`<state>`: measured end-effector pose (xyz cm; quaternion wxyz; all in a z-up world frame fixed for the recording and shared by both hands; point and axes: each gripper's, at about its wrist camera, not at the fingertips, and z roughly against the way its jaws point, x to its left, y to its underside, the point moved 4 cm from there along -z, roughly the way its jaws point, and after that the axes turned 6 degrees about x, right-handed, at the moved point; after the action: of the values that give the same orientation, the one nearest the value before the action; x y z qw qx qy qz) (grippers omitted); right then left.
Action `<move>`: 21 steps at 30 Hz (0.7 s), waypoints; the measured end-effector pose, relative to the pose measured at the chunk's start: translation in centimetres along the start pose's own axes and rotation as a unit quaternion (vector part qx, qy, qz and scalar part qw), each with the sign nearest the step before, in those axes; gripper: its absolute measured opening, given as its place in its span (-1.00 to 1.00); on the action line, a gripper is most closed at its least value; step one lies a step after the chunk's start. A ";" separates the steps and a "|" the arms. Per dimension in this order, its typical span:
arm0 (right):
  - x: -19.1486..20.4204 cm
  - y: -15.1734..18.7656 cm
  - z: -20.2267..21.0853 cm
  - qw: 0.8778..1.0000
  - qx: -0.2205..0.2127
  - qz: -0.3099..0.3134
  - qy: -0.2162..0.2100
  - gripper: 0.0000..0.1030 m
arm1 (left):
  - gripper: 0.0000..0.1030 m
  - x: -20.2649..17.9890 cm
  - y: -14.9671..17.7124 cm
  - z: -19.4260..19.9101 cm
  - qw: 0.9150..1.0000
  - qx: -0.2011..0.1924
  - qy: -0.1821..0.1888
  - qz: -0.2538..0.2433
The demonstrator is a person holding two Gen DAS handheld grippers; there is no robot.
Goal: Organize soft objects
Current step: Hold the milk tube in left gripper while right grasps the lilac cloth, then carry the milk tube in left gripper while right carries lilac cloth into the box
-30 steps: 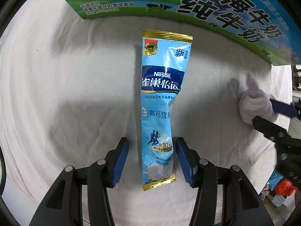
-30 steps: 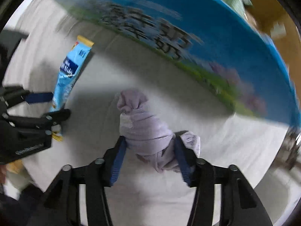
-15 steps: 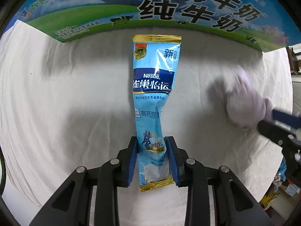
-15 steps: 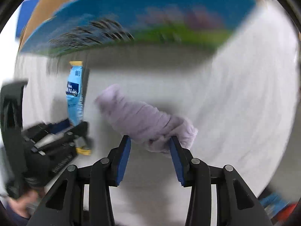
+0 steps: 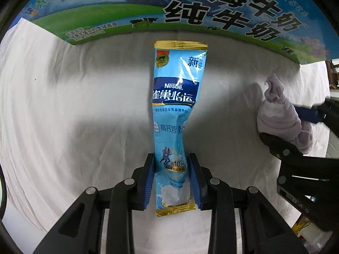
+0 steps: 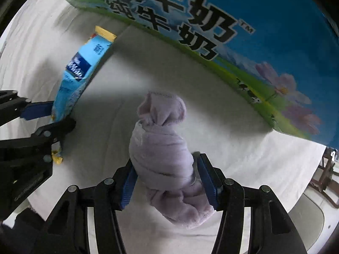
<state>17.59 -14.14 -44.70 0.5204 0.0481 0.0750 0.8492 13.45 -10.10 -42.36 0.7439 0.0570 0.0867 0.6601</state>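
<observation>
A long light-blue Nestle sachet (image 5: 174, 114) with gold ends is held by its lower part in my left gripper (image 5: 172, 180), lifted over the white cloth. It also shows in the right wrist view (image 6: 78, 72), at the left. A rolled lilac cloth bundle (image 6: 163, 148) is held between the blue pads of my right gripper (image 6: 167, 177), raised off the cloth. The bundle shows at the right edge of the left wrist view (image 5: 279, 118). Both grippers are shut on their objects.
A large blue-and-green milk carton box (image 5: 190, 6) with Chinese lettering stands along the back, also in the right wrist view (image 6: 243, 38). A white sheet (image 5: 63, 116) covers the table. The table edge and a wooden chair (image 6: 327, 175) lie at the far right.
My left gripper closed on the sachet and lifted it. My right gripper swung the lilac bundle around and now holds it upright, nearer the box.
</observation>
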 end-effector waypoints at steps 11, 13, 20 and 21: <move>-1.6 6.0 0.1 0.970 0.023 -0.194 -0.146 -0.17 | -0.65 -0.5 1.0 1.8 0.999 -0.031 -0.016 0.001; -2.0 7.5 0.3 0.967 0.013 -0.206 -0.149 -0.17 | -0.67 -0.6 1.4 2.6 0.999 -0.041 -0.019 0.002; -3.4 10.2 1.8 0.963 -0.008 -0.225 -0.146 -0.24 | -0.68 -0.5 2.9 4.7 0.998 -0.056 -0.004 0.001; -3.5 10.5 2.1 0.962 -0.011 -0.228 -0.146 -0.25 | -0.68 -0.3 3.1 5.1 0.998 -0.059 -0.002 0.002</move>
<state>10.34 -21.78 -40.83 0.7064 0.1478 -0.0024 0.6922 11.39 -9.90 -36.72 0.7446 0.0146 0.0454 0.6658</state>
